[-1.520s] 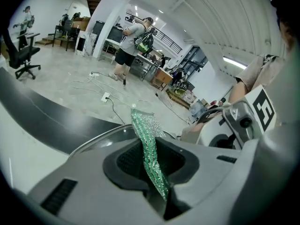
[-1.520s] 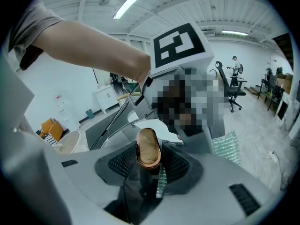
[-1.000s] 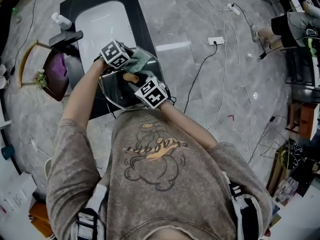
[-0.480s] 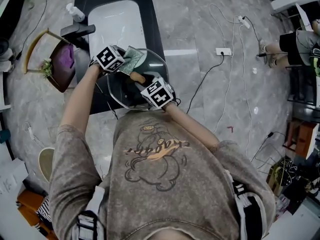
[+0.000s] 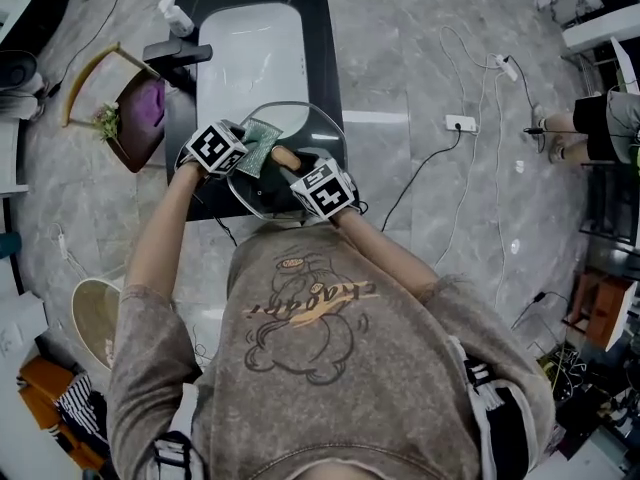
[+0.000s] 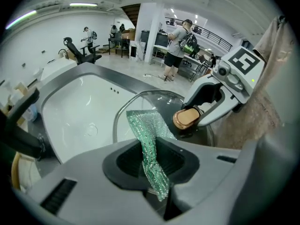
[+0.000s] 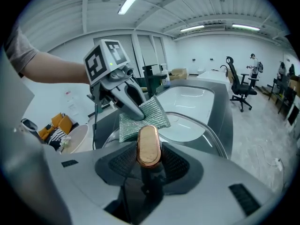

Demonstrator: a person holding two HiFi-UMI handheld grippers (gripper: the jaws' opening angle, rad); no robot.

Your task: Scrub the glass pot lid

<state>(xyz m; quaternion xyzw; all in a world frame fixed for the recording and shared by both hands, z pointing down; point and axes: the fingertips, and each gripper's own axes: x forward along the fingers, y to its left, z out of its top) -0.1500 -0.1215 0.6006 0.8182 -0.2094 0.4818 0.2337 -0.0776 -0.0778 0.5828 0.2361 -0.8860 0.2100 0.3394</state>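
Note:
The glass pot lid (image 5: pixel 316 128) is held tilted over the black counter by the sink. My right gripper (image 5: pixel 297 171) is shut on its tan knob (image 5: pixel 284 155). In the right gripper view the knob (image 7: pixel 149 144) stands upright between the jaws of that gripper (image 7: pixel 149 162), with the glass (image 7: pixel 199 125) beyond it. My left gripper (image 5: pixel 243 154) is shut on a green sparkly scrub cloth (image 5: pixel 259 133) that lies against the lid's left part. In the left gripper view the cloth (image 6: pixel 147 144) hangs from the left gripper (image 6: pixel 153 165) over the lid's rim (image 6: pixel 140 96).
A white sink basin (image 5: pixel 250 58) sits in the black counter (image 5: pixel 325 43), with a black faucet (image 5: pixel 178 54) and a bottle (image 5: pixel 175 14) at its left. A basket (image 5: pixel 135 118) and a pale tub (image 5: pixel 95 318) stand on the floor to the left. Cables and a power strip (image 5: pixel 461 123) lie to the right.
My left gripper has slid the cloth across the lid, from its far side toward its left side. The right gripper has kept its hold on the knob.

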